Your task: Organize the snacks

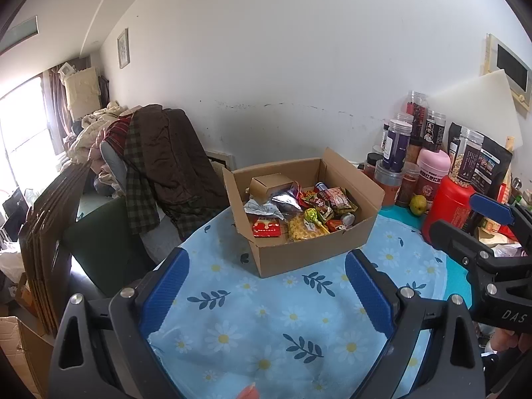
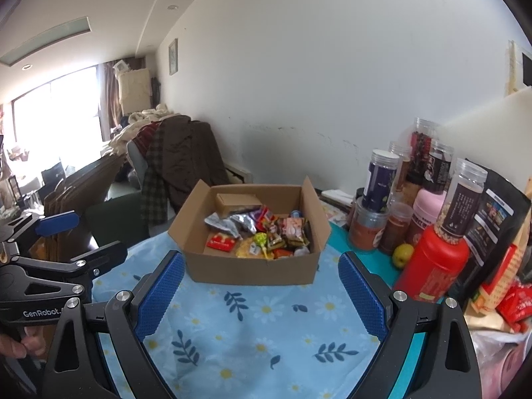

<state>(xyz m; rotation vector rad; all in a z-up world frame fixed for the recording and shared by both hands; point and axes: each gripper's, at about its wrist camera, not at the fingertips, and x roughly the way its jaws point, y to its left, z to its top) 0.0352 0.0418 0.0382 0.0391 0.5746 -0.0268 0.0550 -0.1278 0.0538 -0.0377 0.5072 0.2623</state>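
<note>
Nearest, the left tongs stand with their blue pads spread wide and nothing between them, only the daisy-print cloth showing in the gap; the right tongs are the same, wide apart and empty. Both hang low over the near part of the desk, side by side, each visible at the edge of the other's view, which reads as a neutral pose that commits to no particular packet.

Just ahead of both pairs, on the cloth, sits the open cardboard box. Its flaps stand up so the inside is reachable from above. The snacks lie inside it in a loose heap: a red packet and a yellow bag toward the near wall, silver foil wrappers behind them, dark red packets to the right, and a small brown carton at the far left corner. They are all contained, but jumbled and overlapping, not in rows.

This fits either a heap waiting to be sorted or snacks gathered into the box as the tidy result; the pictures do not settle which.

Further off, to the right of the tongs, jars, a red canister, a dark pouch and a small green fruit crowd the desk against the wall. Beyond the box to the left, clothes drape over a chair
</note>
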